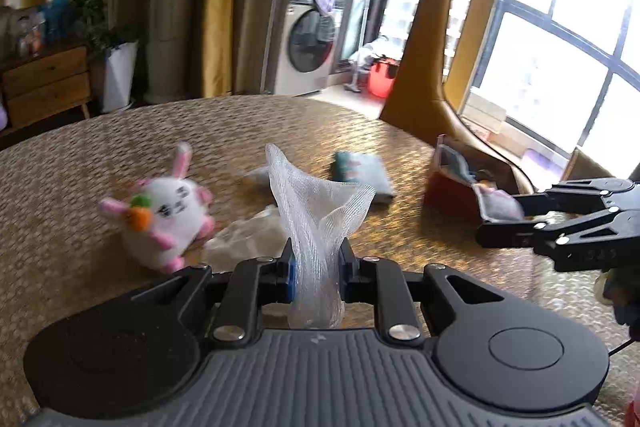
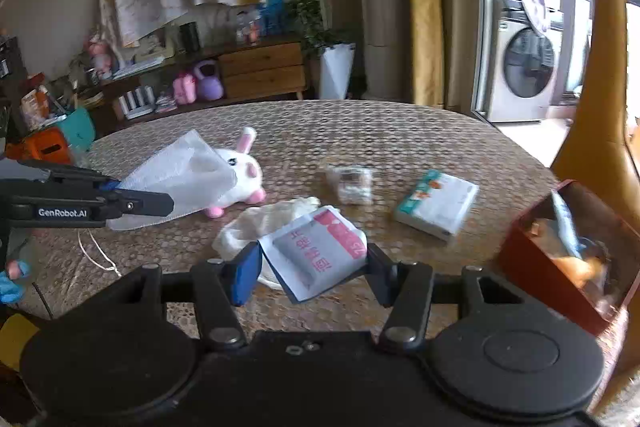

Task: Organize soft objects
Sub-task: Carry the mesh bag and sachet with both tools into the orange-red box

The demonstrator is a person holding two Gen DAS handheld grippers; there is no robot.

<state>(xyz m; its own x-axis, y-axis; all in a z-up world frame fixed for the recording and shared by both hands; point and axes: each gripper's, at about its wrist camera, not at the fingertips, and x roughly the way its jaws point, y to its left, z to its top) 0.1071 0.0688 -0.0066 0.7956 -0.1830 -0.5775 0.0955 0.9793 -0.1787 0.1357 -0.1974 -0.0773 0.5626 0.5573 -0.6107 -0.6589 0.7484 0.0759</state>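
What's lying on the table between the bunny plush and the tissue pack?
In the right wrist view, a small clear plastic packet lies between the bunny plush and the tissue pack; the crumpled white cloth sits nearer the camera.

Red box [image 2: 560, 247] contents blurred; plush rabbit [image 2: 244, 175] half behind mesh cloth [image 2: 180, 175]

Left gripper [image 1: 314, 267]: black linkage arms, silver screws, blue-padded fingers [image 1: 289, 273], ribbed grey housing. Right gripper [image 2: 312, 267]: black, same build. White "GenRobot.AI" lettering.
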